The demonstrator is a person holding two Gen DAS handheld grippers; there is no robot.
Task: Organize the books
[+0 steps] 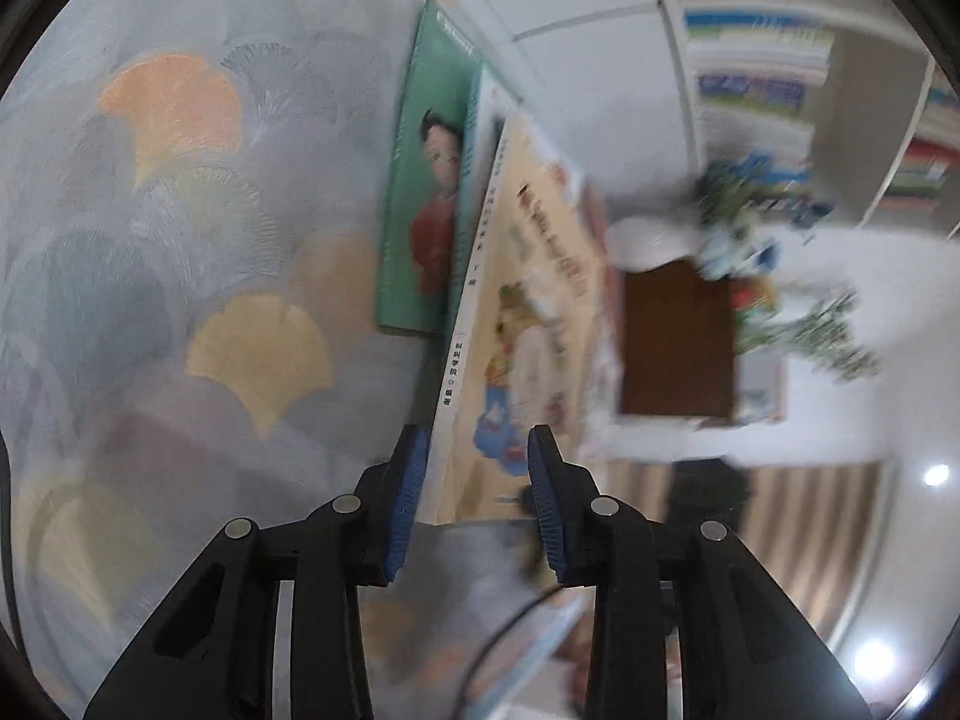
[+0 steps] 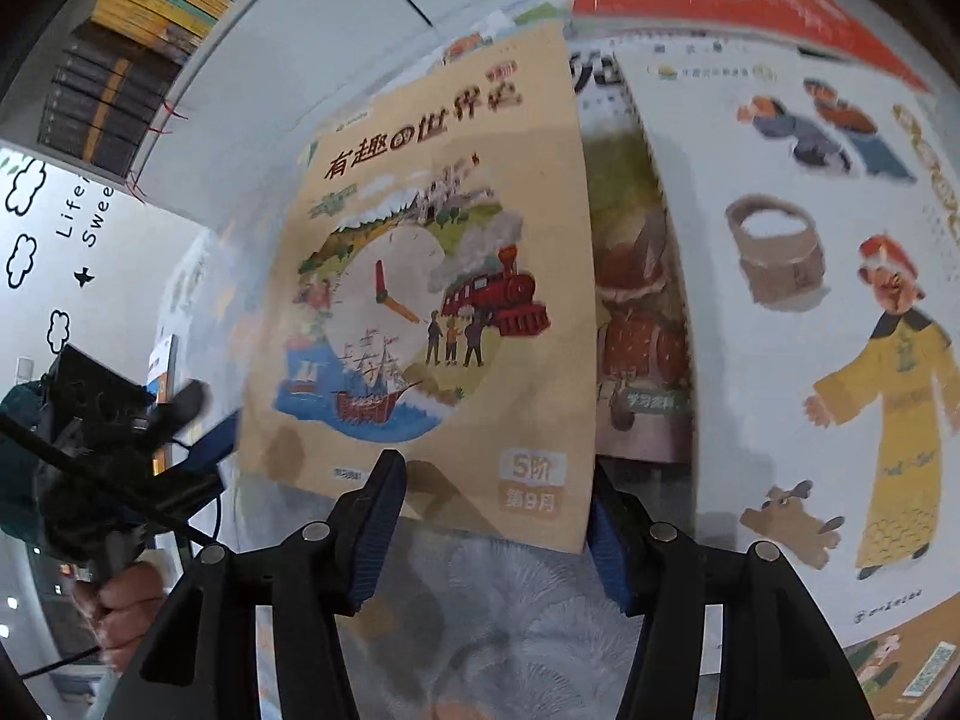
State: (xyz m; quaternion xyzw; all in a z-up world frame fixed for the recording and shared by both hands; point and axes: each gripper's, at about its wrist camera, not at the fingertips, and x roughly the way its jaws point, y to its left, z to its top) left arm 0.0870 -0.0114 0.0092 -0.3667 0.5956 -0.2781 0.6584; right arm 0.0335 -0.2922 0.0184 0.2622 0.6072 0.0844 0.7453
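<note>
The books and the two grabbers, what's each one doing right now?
tan train book: lifted off the cloth, tilted
left gripper: open, jaws either side of the tan book's edge
right gripper: open, holding nothing
green book: flat on the cloth
white book: lying flat, cover up
red book: flat, partly covered
</note>
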